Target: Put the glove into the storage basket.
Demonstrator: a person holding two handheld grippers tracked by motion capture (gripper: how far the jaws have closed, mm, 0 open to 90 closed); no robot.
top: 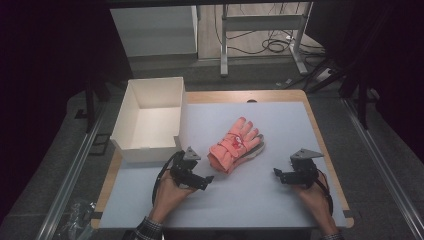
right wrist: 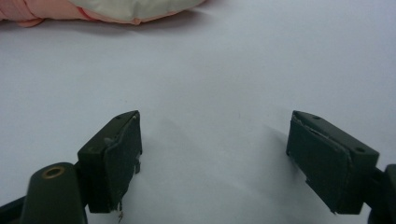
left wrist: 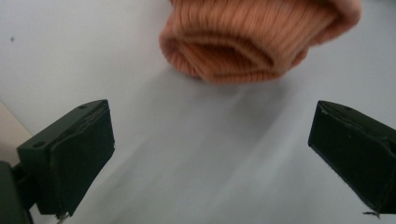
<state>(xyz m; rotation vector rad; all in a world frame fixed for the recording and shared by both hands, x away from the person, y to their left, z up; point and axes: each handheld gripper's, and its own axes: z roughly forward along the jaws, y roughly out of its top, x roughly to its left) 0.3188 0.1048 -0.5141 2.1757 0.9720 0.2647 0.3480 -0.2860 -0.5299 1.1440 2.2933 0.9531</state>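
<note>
Pink glove lying mid-table between two open, empty tools.

The glove (top: pixel 235 145) is resting on the table (top: pixel 280 200), fingers pointing away, ribbed cuff (left wrist: pixel 233 51) facing the left tool (top: pixel 205 181), which is sitting just beside it with jaws spread wide, gripping nothing. The right tool (top: pixel 278 173) is hovering farther off on the glove's other side, likewise wide open and empty. A white box (top: pixel 150 117) is standing at the table's far left.

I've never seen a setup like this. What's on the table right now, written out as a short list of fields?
surface: pale grey mat on a wooden table
main item: pink knitted gloves, lying mid-table, ribbed cuff toward the person
container: white open cardboard box, at the table's left edge, looks empty
left gripper: open, near the glove cuff, holding nothing
right gripper: open, right of the gloves, holding nothing
</note>
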